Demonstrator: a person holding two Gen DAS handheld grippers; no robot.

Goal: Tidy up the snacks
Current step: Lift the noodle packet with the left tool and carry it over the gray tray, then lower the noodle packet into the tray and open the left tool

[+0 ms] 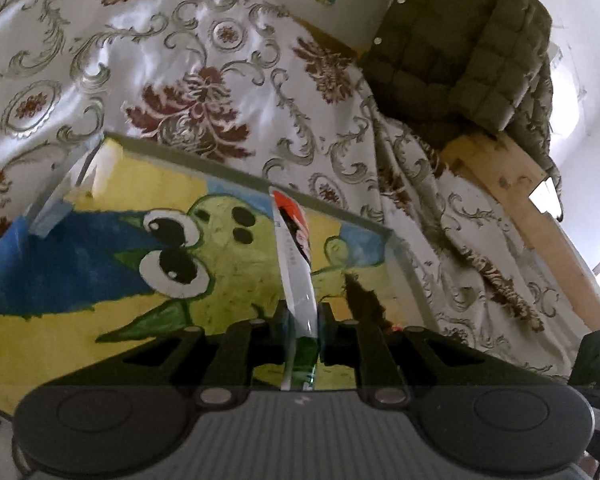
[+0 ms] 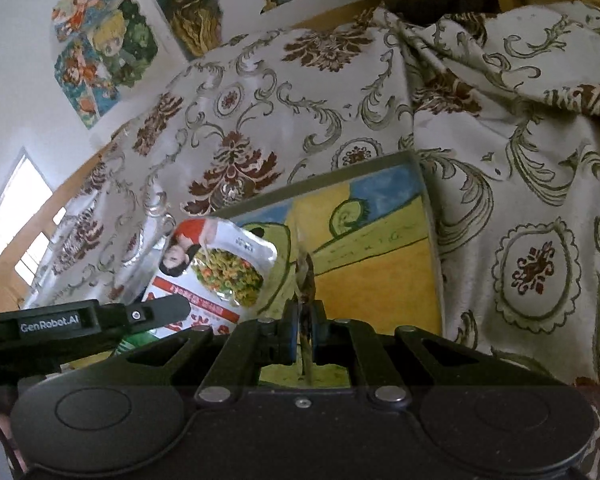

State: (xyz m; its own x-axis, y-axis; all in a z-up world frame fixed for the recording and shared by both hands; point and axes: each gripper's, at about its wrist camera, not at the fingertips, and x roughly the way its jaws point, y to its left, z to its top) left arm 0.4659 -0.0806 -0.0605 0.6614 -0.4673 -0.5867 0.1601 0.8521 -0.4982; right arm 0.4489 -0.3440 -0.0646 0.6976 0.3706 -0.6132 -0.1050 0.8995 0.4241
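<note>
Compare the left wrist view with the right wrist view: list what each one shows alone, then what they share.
Only the left wrist view: an olive puffer jacket on a wooden frame, and the snack packet edge-on in the left gripper. Only the right wrist view: cartoon posters on the wall, the packet's printed front, and a thin wrapper pinched in the right gripper. Both: the floral cloth and the painted tray.

my right tool is clamped on a thin, dark-edged wrapper seen edge-on. to its left, the left tool reaches in across a snack packet printed with noodles. both hang over a painted tray on the patterned cloth.
</note>
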